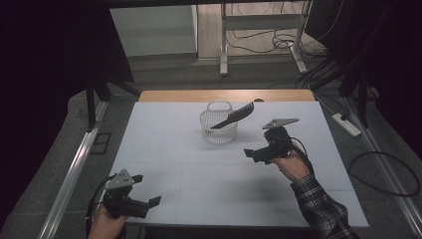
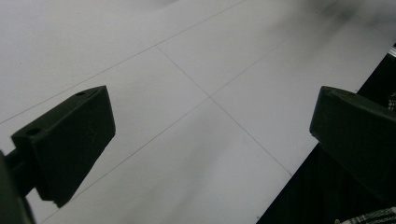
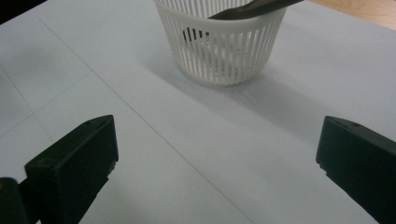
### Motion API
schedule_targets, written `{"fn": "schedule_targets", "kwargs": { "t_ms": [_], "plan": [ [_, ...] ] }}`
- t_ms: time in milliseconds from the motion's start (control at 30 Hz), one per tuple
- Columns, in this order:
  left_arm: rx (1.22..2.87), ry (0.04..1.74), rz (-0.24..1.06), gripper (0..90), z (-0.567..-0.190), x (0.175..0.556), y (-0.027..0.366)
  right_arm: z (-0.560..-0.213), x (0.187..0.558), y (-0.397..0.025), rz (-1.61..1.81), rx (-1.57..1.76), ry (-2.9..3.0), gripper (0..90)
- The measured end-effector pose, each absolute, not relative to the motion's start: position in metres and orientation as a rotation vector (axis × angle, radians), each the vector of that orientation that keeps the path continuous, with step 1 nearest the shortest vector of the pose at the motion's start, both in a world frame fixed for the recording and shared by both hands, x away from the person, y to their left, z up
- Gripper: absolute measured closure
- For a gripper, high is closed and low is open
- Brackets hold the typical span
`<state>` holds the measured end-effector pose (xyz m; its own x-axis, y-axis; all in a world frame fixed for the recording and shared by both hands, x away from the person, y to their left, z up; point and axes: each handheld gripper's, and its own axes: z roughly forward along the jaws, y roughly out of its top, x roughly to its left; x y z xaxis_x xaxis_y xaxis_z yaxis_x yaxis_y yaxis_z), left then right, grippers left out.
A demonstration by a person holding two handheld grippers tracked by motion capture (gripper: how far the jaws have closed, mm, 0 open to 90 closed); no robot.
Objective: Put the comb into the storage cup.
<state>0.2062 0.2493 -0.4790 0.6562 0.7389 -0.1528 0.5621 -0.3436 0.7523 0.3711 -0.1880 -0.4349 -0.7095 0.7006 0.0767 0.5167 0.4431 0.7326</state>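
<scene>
Comb (image 1: 234,115) and basket (image 1: 219,130) are the things in hand here: the dark comb lies tilted in the white slotted basket, one end down inside, the other poking out over the rim toward the far right, and the basket stands near the middle of the far half of the white bench (image 1: 164,149). The comb looks light, thin and stiff, probably smooth plastic, so it could slip or pivot in a loose pinch; the best hold would seem to be the end that sticks up clear of the rim, gripped across its flat faces. The basket looks light too (likely to slide or tip if the comb is dragged against its wall), so a lift straight along the comb's slant seems wise.

The right hand-held gripper (image 1: 256,154) hangs above the bench just right of the basket, pointed toward it, jaws spread wide and holding nothing. The left hand-held gripper (image 1: 147,201) sits at the near left edge, well apart from the basket, jaws likewise wide and empty.
</scene>
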Motion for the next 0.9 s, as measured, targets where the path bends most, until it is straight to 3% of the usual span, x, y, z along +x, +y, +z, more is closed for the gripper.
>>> {"fn": "schedule_targets", "kwargs": {
  "t_ms": [900],
  "plan": [
    [2.050,1.003,0.265,0.2,-0.479,0.207,0.249,-0.441,0.351,-0.206,1.108,1.066,2.469,0.0]
  ]
}}
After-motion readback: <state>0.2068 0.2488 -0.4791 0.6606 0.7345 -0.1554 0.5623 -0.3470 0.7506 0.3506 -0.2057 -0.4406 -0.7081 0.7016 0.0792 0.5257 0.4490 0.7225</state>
